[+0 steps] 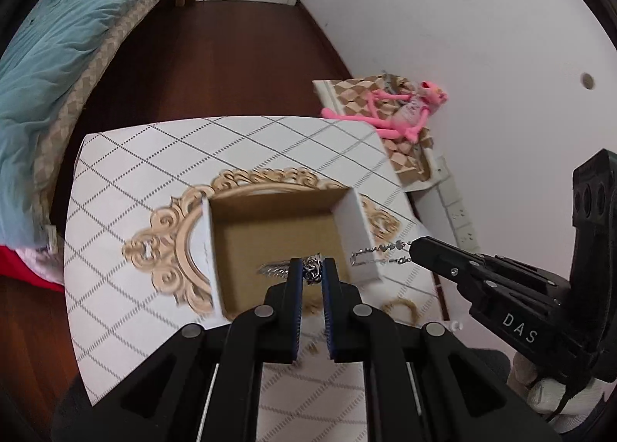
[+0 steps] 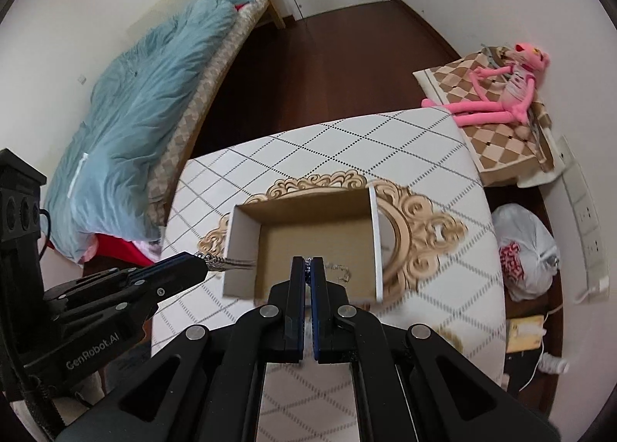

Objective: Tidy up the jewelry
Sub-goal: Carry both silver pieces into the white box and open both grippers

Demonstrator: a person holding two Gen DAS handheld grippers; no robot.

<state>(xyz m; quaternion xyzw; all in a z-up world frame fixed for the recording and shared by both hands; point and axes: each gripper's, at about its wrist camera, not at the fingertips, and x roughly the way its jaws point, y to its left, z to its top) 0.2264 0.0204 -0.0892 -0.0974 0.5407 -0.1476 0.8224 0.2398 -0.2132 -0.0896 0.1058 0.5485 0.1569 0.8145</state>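
Silver is all you have between the pads in the left wrist view: your left tongs (image 1: 313, 268) are drawn in narrow on a chunky silver pendant (image 1: 313, 269), low in the centre of the frame, with a feather-like silver piece (image 1: 274, 268) sticking out to the left of the fingertips. It hangs over the open cardboard box (image 1: 270, 237) on the table (image 1: 127, 180). At centre right, your right tongs (image 1: 414, 247) pinch a thin chain (image 1: 380, 249) that loops across the box's right wall (image 1: 360, 234). My worry here: the chain could snag or drape on that wall, so part lands outside when you let go. If both pieces belong to 1 necklace, which I cannot tell, pulling the 2 tongs apart would strain it or tip the light box.

In the right wrist view, your right tongs (image 2: 307, 263) are nearly closed at bottom centre, with only a glint of metal at the tips. A blurred run of chain (image 2: 339, 271) trails right of them over the box floor (image 2: 308, 245). Your left tongs (image 2: 206, 261) enter at centre left, clamping the silver piece (image 2: 227, 263) beside the box's left wall (image 2: 241, 245). Release there too early and I judge it may fall on the table, not inside.
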